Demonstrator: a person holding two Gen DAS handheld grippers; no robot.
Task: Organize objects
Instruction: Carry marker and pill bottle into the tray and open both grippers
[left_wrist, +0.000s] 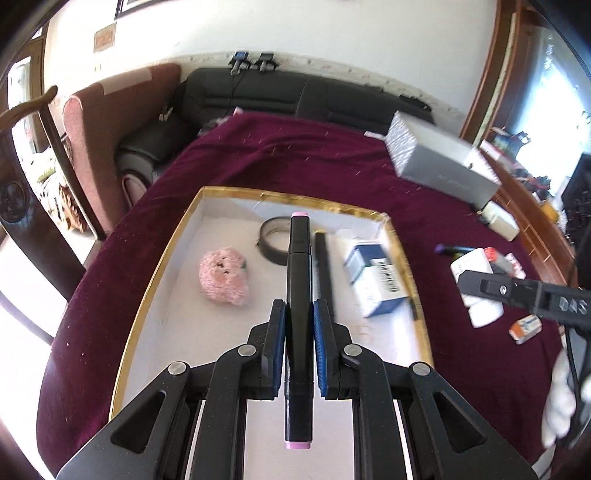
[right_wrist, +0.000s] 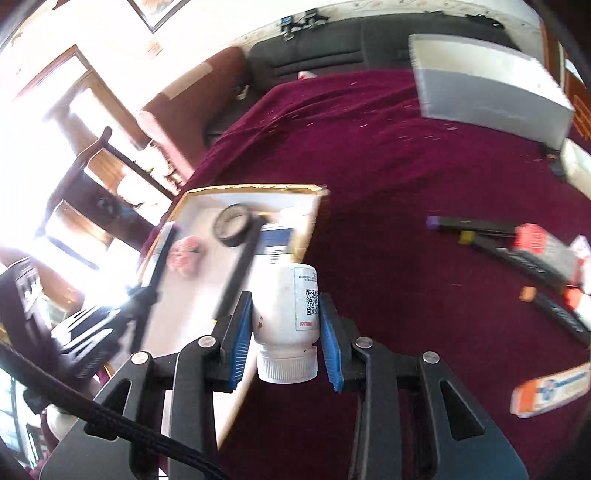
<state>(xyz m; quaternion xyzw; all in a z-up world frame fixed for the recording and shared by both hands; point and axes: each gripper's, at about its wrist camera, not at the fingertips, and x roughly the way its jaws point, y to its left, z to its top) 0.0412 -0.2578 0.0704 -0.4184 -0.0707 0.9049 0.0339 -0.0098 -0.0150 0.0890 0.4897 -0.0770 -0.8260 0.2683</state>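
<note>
Left gripper (left_wrist: 299, 325): clamped on a black marker (left_wrist: 298, 295) with pink caps, held above the gold-rimmed tray (left_wrist: 155, 273). Tray holds a pink puff (left_wrist: 223, 277), tape roll (left_wrist: 272, 236), second marker (left_wrist: 325, 266) and blue-white box (left_wrist: 376, 277). Right gripper (right_wrist: 284, 339): grasping a white bottle (right_wrist: 284, 317), cap toward the camera, over the maroon cloth (right_wrist: 406, 184) beside the tray.

Tray (left_wrist: 155, 266) on tablecloth (left_wrist: 258, 162), near L edge. In tray: tape roll (left_wrist: 271, 236) at far end, carton (left_wrist: 376, 277) by R wall.
</note>
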